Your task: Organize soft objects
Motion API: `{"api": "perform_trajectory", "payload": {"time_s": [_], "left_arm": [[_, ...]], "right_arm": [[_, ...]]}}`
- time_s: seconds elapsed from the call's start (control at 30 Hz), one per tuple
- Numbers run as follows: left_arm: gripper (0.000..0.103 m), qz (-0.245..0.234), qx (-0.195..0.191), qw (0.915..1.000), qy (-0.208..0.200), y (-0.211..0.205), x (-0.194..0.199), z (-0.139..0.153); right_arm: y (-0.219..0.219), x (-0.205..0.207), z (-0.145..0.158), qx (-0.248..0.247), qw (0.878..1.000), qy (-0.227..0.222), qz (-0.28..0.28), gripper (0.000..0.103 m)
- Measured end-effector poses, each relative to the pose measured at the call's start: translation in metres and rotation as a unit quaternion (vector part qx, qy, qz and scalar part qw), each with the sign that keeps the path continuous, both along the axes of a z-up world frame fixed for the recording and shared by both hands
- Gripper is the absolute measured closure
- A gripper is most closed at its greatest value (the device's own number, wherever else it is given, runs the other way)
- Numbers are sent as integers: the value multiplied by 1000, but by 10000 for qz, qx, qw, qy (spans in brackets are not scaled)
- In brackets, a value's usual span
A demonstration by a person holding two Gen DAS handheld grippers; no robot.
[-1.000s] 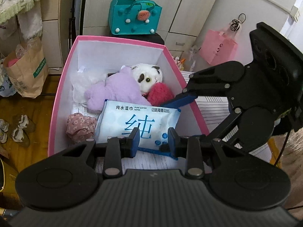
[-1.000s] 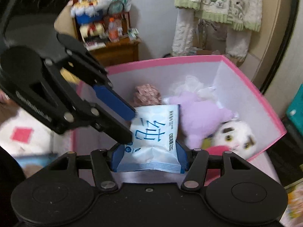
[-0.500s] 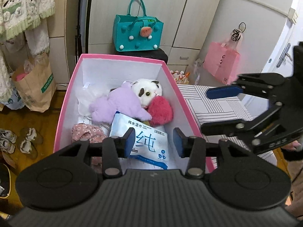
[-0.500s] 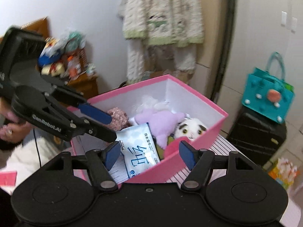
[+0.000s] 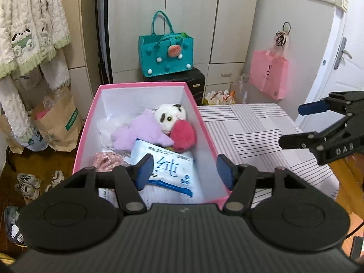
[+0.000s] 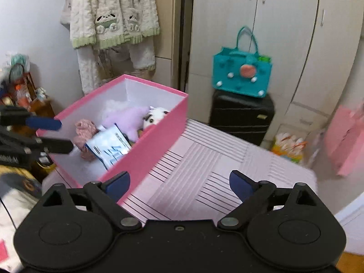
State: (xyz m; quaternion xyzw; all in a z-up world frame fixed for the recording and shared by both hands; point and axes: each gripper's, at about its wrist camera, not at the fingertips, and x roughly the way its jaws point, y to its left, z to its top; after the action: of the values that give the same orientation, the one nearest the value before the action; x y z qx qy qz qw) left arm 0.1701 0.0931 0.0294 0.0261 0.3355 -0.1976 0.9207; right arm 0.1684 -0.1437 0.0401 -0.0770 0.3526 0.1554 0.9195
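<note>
A pink box [image 5: 209, 136] [image 6: 154, 145] stands on the striped table. In it lie a blue-white wipes pack [image 5: 173, 170] [image 6: 109, 146], a purple plush [image 5: 138, 132], a white panda-faced plush [image 5: 170, 117], a red pompom [image 5: 183, 135] and a floral pink cloth [image 5: 105, 160]. My left gripper [image 5: 184, 173] is open and empty, above the box's near end. My right gripper [image 6: 179, 185] is open and empty over the table, to the right of the box. It shows at the right edge of the left wrist view [image 5: 293, 125].
The striped pink tablecloth [image 5: 261, 136] [image 6: 216, 166] spreads right of the box. A teal felt bag [image 5: 166, 56] sits on a black suitcase [image 6: 241, 116] behind. A pink bag [image 5: 268, 75] hangs on the wardrobe. Paper bags [image 5: 56, 125] and shoes [image 5: 27, 182] are on the floor at left.
My right gripper let go of the wipes pack, which now lies in the box. Both grippers opened wider and pulled back from the box; the right one swung right.
</note>
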Motion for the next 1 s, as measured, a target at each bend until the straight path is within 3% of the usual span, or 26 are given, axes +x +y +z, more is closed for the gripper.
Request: {"api": "perform_trajectory", "payload": {"time_s": [0.1, 0.17, 0.33, 0.47, 0.63, 0.77, 1.0], "left_arm": [[23, 31, -25, 10000, -41, -5, -11, 5], [7, 9, -45, 10000, -31, -10, -18, 8], [5, -86, -198, 9998, 22, -25, -29, 20], [1, 110, -236, 9996, 129, -33, -37, 27], [1, 608, 529, 9959, 408, -50, -43, 28], [1, 725, 921, 9926, 314, -59, -53, 26], [1, 1000, 625, 9930, 10, -59, -82, 24]], "right_arm": [[-17, -23, 2, 365, 9980, -307, -420, 7], [-26, -38, 2, 738, 9949, -318, -603, 7], [-34, -58, 1, 1158, 9901, 108, -784, 7], [-30, -73, 5, 768, 9924, -39, -960, 7], [-34, -93, 16, 623, 9924, -266, -1027, 7], [-39, -100, 16, 626, 9909, -395, -1124, 7], [-46, -114, 12, 564, 9896, -541, -1205, 7]]}}
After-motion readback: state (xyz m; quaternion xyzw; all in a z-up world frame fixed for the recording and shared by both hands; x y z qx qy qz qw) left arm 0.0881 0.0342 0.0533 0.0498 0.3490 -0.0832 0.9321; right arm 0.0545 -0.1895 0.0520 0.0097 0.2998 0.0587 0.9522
